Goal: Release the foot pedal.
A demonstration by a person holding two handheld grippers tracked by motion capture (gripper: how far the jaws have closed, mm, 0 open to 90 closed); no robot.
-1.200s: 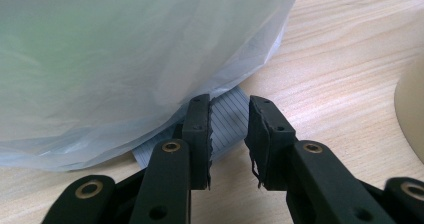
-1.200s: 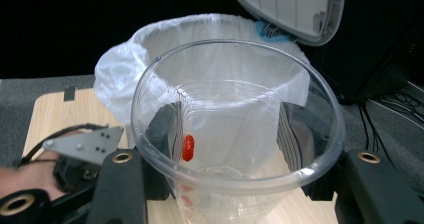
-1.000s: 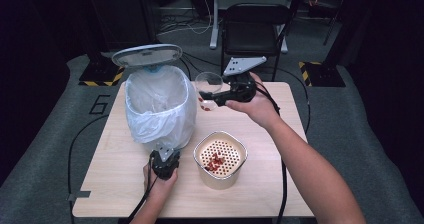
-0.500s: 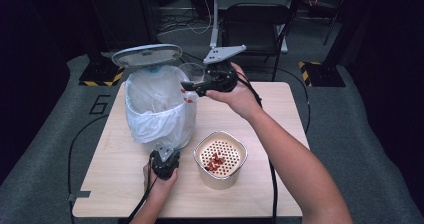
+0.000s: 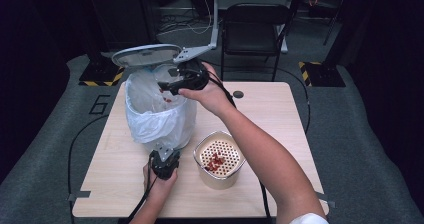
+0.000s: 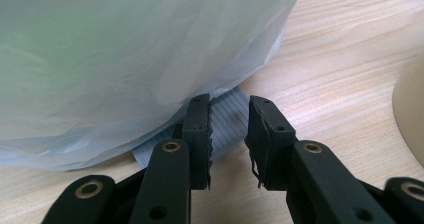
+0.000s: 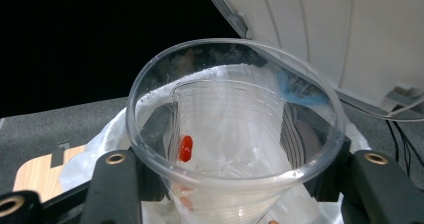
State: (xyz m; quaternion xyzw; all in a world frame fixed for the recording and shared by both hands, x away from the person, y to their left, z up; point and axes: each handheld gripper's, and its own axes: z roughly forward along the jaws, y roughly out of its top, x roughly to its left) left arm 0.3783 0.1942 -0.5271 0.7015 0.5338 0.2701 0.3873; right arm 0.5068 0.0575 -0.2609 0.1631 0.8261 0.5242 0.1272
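Since a second ago, the clear cup (image 5: pixel 167 81) has been carried from above the table to over the bin bag (image 5: pixel 150 115), and the right gripper's (image 5: pixel 172 86) jaws have just been opening a little around it. Further left and nearer, the left gripper (image 5: pixel 164 160) is clamped on the bin's grey pedal (image 6: pixel 227 126). Thin and easily squashed, the cup is best held gently by its sides.

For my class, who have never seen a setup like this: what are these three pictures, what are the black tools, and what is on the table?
A person holds a hand-operated gripper in each hand. The high view looks down on the wooden table; the other two pictures come from cameras riding on the grippers. The left gripper presses the pedal of a bag-lined bin whose lid stands open. The right gripper holds a clear plastic cup over the bin, one red piece stuck inside; its jaws have just been opening. A beige strainer pot holds more red bits.
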